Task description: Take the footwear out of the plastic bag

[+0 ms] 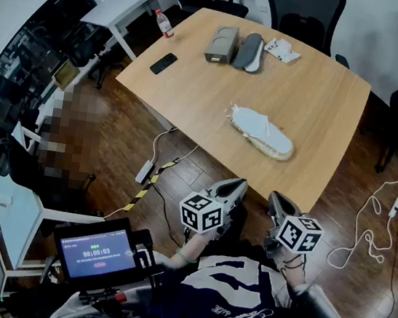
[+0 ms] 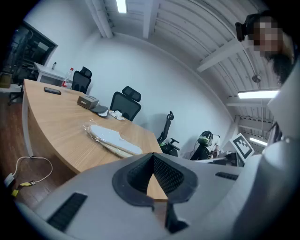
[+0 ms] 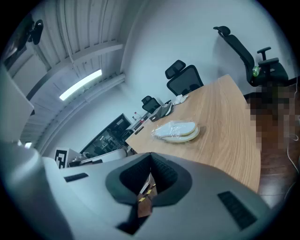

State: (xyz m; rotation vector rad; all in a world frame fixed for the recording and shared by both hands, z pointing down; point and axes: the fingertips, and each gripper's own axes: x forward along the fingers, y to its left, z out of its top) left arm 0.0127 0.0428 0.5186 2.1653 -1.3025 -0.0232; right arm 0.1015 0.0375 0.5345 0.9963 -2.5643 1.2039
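Closest to the head camera is one small screen (image 1: pixel 95 252) at lower left. Beyond it, two tools are held side by side over the floor, short of the bench (image 1: pixel 324 106) edge. Left tool (image 1: pixel 238 185) and right tool (image 1: pixel 275 198) each carry one marker cube and point toward the bench. One plastic bag (image 1: pixel 236 111) with the footwear (image 1: pixel 261 132) inside lies flat near the bench's middle, well apart from both tools. Along the far side are one grey box (image 1: pixel 221 44), one dark sole-shaped item (image 1: pixel 249 51) just beside it, one white packet (image 1: pixel 282 50) and one black phone (image 1: pixel 163 63). One bottle (image 1: pixel 163 23) stands by the far left corner. At least three black chairs (image 1: pixel 304 11) stand round the far and right sides.

Left gripper view: left tool (image 2: pixel 151 156) has its jaws together at the tips, with nothing between them. The bagged footwear (image 2: pixel 115 137) lies ahead on the bench (image 2: pixel 51 117).

Right gripper view: right tool (image 3: pixel 150 157) is closed and empty. One plastic bag (image 3: pixel 160 126) holds the footwear (image 3: pixel 176 131), ahead on the bench (image 3: pixel 225 122) and untouched.
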